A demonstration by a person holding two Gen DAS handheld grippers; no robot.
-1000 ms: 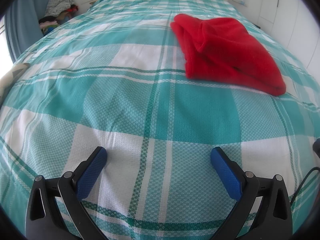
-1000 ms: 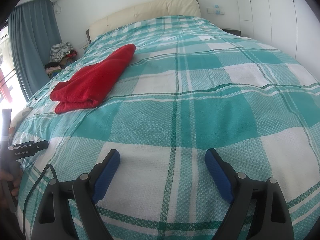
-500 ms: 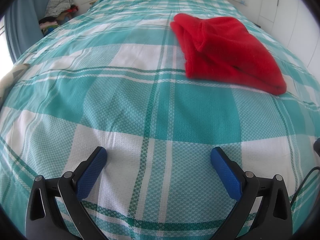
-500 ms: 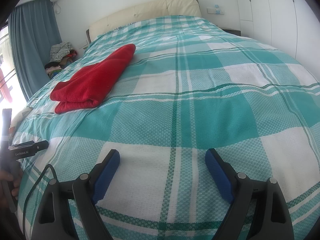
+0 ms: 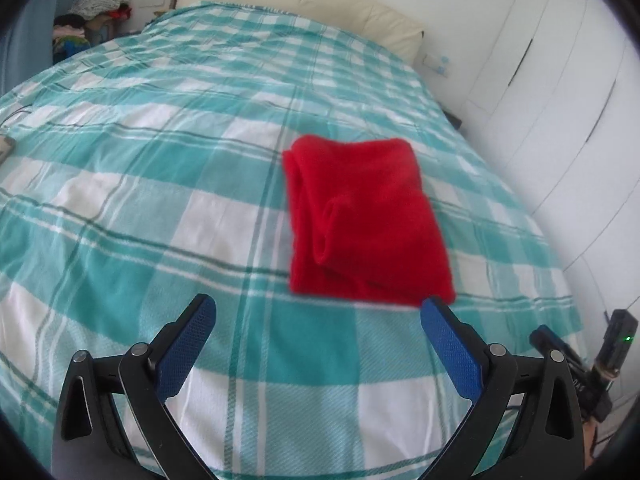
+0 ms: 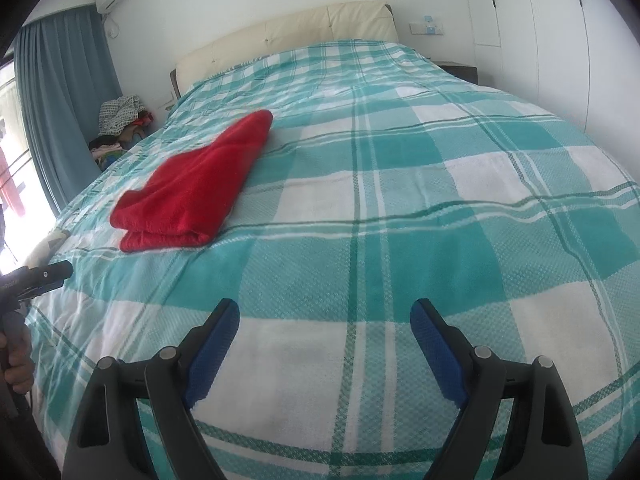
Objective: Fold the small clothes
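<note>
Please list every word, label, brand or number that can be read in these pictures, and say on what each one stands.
None can be read.
White lettering on the left claw's black body: too blurred to read.
Mark on the right claw's body: too blurred.

bed cover (image 6: 400, 216) lies flat and bare across most of its width; open passage over it on the right side as the right wrist view has it, up to the headboard (image 6: 288, 36)

red folded cloth (image 5: 364, 220) is the only thing lying on the cover, just ahead of the left gripper (image 5: 318, 312), whose jaws stand wide with nothing between them

right gripper (image 6: 324, 314) likewise wide, nothing between, bare cover ahead

wardrobe doors (image 5: 560, 80) close along one side of the bed; clothes pile (image 6: 120, 116) and curtain (image 6: 60, 100) on the other
</note>
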